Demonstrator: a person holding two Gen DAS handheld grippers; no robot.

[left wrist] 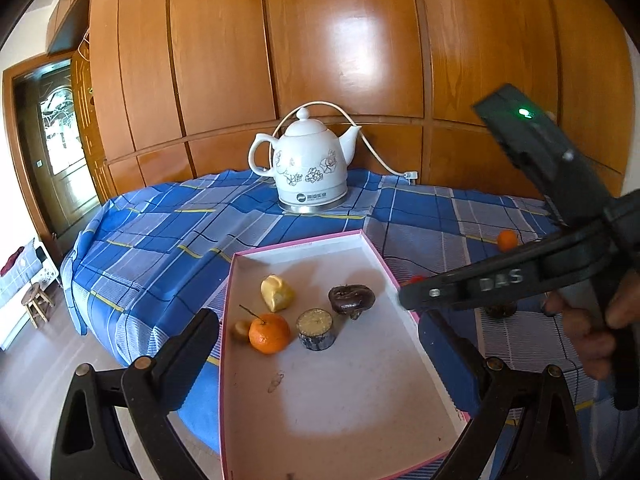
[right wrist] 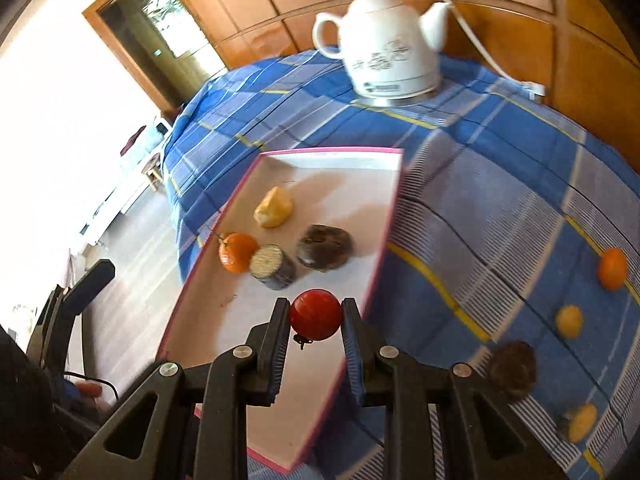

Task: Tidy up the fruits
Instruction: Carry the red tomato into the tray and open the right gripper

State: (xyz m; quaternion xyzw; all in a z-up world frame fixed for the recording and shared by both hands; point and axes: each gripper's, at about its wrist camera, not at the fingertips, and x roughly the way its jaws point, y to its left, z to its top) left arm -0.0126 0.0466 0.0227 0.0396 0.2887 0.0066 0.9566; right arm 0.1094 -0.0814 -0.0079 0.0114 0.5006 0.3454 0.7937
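In the right wrist view my right gripper [right wrist: 316,316] is shut on a small red round fruit [right wrist: 316,314], hanging over the near right part of a pink-rimmed white tray [right wrist: 332,153]. In the tray lie an orange [right wrist: 237,252], a yellow fruit piece [right wrist: 274,207], a dark round fruit [right wrist: 324,247] and a cut dark-skinned piece [right wrist: 274,266]. Another orange [right wrist: 612,269], two yellowish pieces and a dark fruit [right wrist: 512,368] lie on the cloth to the right. My left gripper [left wrist: 318,320] stands open and wide over the tray's [left wrist: 296,245] near end, holding nothing.
A white flowered kettle [left wrist: 308,164] with its cord stands at the back of the blue checked tablecloth [left wrist: 168,232], against wooden wall panels. The table's left edge drops to the floor, where a small stool [left wrist: 38,304] stands. A hand [left wrist: 592,332] holds the right gripper's handle.
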